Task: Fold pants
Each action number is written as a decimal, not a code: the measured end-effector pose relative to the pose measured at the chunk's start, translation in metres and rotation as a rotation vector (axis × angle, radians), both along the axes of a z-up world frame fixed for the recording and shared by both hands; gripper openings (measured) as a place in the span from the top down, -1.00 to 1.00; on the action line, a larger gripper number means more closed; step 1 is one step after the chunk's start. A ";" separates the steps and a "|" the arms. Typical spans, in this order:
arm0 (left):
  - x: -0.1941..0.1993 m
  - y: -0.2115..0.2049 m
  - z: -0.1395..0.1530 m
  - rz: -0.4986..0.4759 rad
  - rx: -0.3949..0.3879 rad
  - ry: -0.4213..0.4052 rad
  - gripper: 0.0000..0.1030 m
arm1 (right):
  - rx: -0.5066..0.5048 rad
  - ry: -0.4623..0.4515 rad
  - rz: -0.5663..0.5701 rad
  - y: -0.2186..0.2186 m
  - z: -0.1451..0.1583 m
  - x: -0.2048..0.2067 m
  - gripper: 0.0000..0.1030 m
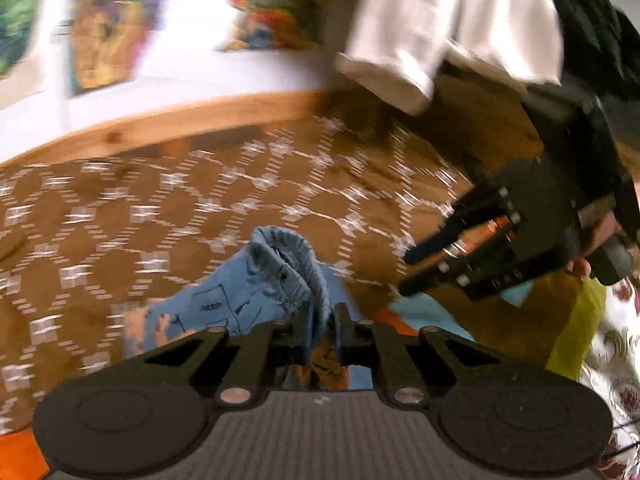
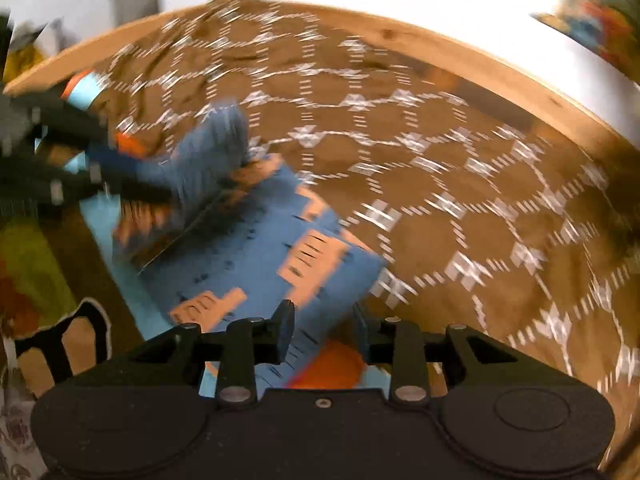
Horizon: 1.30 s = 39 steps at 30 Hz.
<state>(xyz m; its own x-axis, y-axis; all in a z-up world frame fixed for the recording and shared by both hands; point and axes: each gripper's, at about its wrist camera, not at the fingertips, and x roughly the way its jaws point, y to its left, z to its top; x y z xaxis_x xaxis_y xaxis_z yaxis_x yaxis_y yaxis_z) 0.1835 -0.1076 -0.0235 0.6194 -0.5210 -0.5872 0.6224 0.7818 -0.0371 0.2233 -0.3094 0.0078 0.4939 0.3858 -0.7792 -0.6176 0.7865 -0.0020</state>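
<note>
Over the bed (image 1: 120, 208), I am pinching the pants (image 1: 276, 276) waistband in my left gripper (image 1: 322, 320) to carry the fold; my right gripper (image 2: 322, 312) fingers are spreading, gripping nothing.

Pants (image 2: 256, 248) on bedspread (image 2: 440, 160), wall (image 2: 460, 28) behind

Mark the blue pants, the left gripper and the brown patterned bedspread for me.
blue pants (image 2: 256, 256): right wrist view, flat printed panel.
left gripper (image 1: 323, 322): left wrist view, between the fingertips, pinching the bunched waistband.
brown patterned bedspread (image 2: 440, 152): right wrist view, bare stretch.
</note>
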 end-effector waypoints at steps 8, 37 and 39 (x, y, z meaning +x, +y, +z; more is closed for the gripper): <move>-0.006 -0.045 -0.072 -0.124 0.129 0.041 0.06 | 0.154 0.032 -0.157 -0.046 -0.041 0.011 -0.08; -0.020 -0.034 -0.068 -0.113 0.110 0.017 0.74 | 0.232 0.100 -0.050 -0.003 -0.035 0.032 0.74; -0.017 -0.037 -0.068 -0.116 0.105 0.032 0.74 | 0.209 0.113 -0.064 -0.006 -0.038 0.035 0.74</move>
<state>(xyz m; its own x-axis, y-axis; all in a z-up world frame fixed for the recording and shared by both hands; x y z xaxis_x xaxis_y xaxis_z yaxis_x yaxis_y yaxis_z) 0.1664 -0.1443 -0.0919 0.5383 -0.5229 -0.6609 0.7089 0.7051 0.0195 0.2579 -0.3149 -0.0299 0.4371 0.5153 -0.7372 -0.5536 0.8001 0.2310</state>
